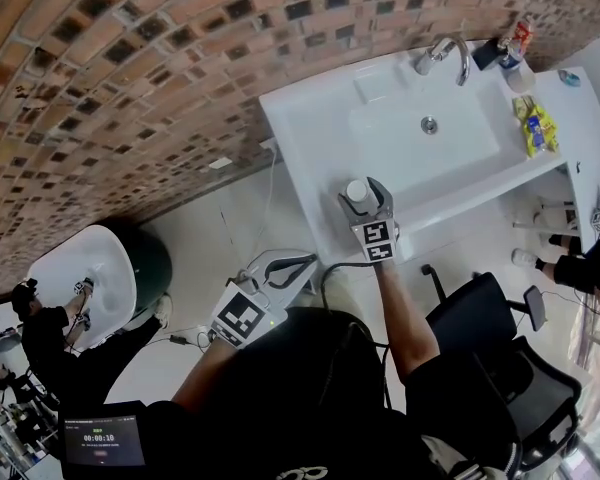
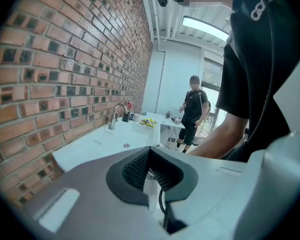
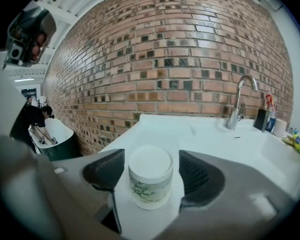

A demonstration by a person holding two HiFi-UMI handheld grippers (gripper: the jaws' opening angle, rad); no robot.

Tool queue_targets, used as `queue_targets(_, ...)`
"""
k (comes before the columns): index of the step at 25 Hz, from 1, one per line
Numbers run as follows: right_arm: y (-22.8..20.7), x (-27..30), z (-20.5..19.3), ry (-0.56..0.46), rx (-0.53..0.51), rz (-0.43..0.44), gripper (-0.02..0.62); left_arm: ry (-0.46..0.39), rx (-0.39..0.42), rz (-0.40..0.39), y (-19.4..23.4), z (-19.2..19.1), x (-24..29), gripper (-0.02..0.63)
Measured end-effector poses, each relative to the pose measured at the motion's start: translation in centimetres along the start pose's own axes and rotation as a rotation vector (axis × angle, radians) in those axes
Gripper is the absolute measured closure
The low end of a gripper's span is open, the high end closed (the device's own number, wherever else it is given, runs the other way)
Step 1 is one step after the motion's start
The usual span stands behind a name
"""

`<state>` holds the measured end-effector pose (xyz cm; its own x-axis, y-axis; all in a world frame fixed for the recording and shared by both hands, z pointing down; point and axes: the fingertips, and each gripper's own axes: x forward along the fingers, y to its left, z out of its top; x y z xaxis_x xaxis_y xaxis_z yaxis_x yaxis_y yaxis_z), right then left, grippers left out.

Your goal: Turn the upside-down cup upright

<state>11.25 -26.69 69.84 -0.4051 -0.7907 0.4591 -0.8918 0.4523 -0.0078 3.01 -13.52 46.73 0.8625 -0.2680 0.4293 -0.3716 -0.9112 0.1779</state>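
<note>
Right gripper open around upside-down cup

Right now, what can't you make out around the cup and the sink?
- Rim and inside of the cup: it stands face down on the sink counter, right gripper view.
- Sides of the cup, head view: covered by the right gripper; only the base shows.
- Print on the bottle and yellow packet, head view: too small.

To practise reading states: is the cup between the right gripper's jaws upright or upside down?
Upside down: the cup shows a closed flat base on top, no opening, standing on the white sink counter.
</note>
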Motion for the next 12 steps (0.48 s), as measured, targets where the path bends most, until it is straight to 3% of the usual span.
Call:
queue_targets(2, -0.3, -0.8, 1.0, -0.010, -0.004, 0.002, 0.257, -0.015, 0.006, -0.005, -0.3, 0.3, -0.2, 0.591)
queue_targets(12, 1.3, -10.8, 8.4, -0.066, -0.111, -0.066, 0.258, -0.105, 0.030, -0.032, -3.4, -0.1, -3.3, 0.591)
